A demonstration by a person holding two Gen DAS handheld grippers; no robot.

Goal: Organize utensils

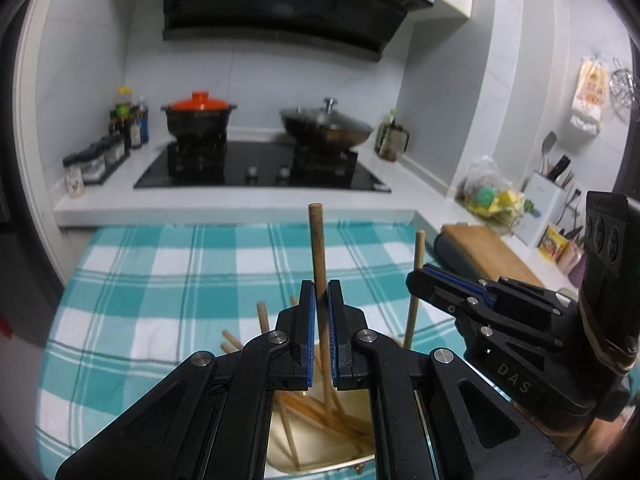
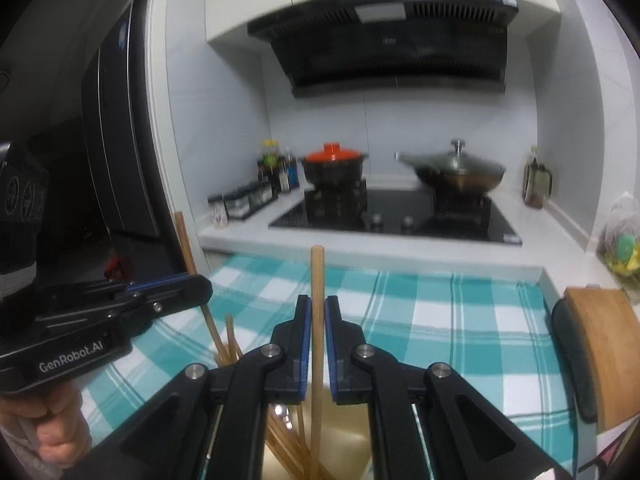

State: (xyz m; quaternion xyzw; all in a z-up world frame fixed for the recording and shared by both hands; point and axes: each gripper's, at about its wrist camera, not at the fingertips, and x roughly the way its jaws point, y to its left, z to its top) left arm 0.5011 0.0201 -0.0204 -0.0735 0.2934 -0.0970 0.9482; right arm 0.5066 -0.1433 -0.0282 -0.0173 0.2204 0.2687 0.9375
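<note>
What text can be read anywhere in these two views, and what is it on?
"GenRobot.AI": on the left gripper body, in the right wrist view.
"DAS": on the right gripper body, in the left wrist view.
Hood logo: too blurred to read.
Hanging bag print: red characters, unreadable.
White holder mark: too small to read.
Bottle and jar labels: too small.

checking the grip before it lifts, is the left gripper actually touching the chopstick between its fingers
Touching. The left wrist view shows the left gripper with both blue pads closed against the upright chopstick, no gap visible on either side.
</note>
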